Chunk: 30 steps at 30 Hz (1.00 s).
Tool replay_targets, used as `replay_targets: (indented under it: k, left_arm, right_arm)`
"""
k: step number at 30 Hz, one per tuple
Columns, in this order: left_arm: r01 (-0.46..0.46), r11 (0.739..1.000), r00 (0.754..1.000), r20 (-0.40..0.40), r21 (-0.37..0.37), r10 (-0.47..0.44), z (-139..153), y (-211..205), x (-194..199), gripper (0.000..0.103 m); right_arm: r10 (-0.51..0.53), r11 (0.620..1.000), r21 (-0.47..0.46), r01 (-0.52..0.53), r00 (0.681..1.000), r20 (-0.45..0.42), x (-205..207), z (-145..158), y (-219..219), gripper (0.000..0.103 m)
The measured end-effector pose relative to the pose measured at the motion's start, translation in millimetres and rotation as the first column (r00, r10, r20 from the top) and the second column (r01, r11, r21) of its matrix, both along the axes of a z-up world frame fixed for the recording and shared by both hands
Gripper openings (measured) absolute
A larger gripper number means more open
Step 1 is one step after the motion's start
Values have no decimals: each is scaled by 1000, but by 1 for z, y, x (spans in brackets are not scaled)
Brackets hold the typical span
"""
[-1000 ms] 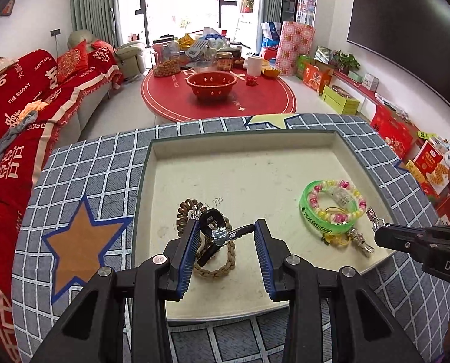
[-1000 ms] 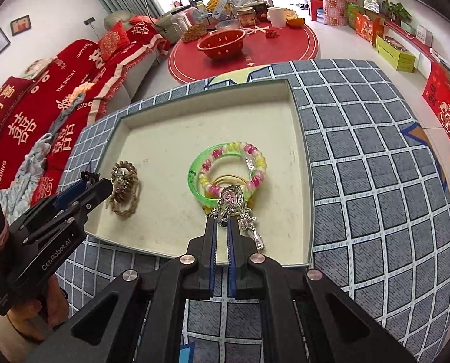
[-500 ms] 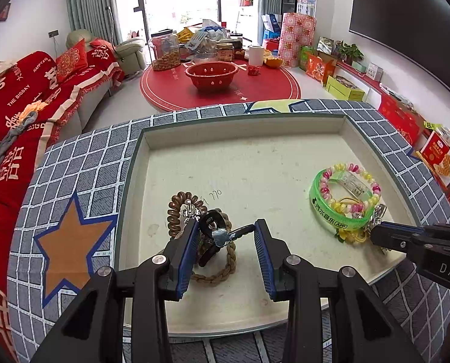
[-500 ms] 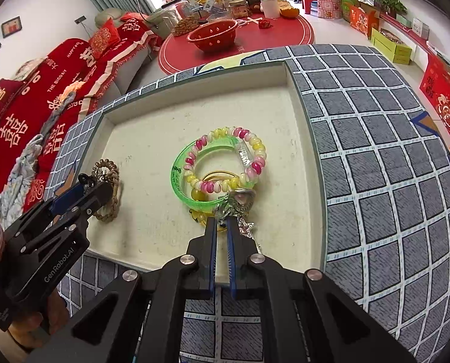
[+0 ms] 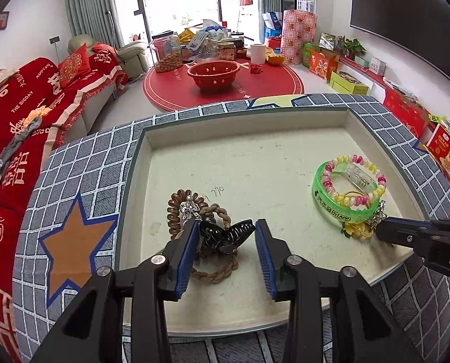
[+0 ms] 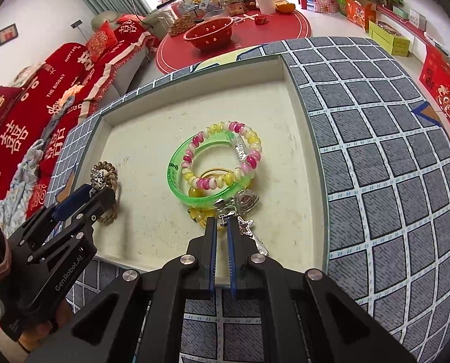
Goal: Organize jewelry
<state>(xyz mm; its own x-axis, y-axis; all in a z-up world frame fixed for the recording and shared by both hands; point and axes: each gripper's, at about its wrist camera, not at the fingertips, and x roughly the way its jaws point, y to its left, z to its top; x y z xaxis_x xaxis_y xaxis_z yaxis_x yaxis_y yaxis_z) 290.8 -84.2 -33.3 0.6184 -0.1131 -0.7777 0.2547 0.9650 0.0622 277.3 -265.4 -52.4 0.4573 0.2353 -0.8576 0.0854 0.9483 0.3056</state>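
Left wrist view: in the tray, a braided cord and brown coil tie crowd a black hair claw, which sits between the left gripper's jaws, which have just been opening.

Right wrist view: the right gripper, pressed together, pinches a silver charm just beside the green bangle and beaded bracelet.

surface: checked tablecloth — on it: shallow cream tray

Bright daylight through tall glass doors at the far wall, grey-green curtains beside them, red-covered sofa along the left, round red rug on pale floor, dark screen on the right wall, gift boxes below
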Motion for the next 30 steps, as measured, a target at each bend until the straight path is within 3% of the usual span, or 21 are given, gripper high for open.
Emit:
replay_targets:
  k: [1,4,7,11,12,26,28,29,30]
  left_arm:
    - [-5,1000,1000,9,0,5,1,0,0,63]
    - [-9,1000,1000,28,3,9,6,1,-1,63]
    - [-8,1000,999,37,11,7,8,0,-3,63]
    - [-12,1000,999,38,15,11,10,3,-2,63]
    - [-14,1000,999,37,14,13,11,3,-2,63]
    - [-36,999,998,56,-4,36,25,24,-13,64]
    - [-40,999,998,56,-4,40,26,28,-15,84]
    - [-51,999,997,66,-4,51,27,31,-17,103]
    - [-61,998,994,87,-6,61,29,32,-20,103]
  right_arm:
    - [-3,1000,9,3,1000,-1,0,0,-1,8]
    - [-8,999,35,8,1000,3,-1,2,-5,8]
    - [-10,999,48,9,1000,10,-2,5,-6,15]
    - [-14,999,53,13,999,32,-5,11,-6,46]
    - [-15,998,55,13,999,40,-6,13,-6,48]
    - [-24,997,75,19,998,61,-15,26,-2,58]
    - [-21,997,73,16,998,61,-17,26,-1,61]
    - [-20,997,73,15,998,63,-18,27,0,61]
    - [-17,997,74,12,998,64,-18,28,1,61]
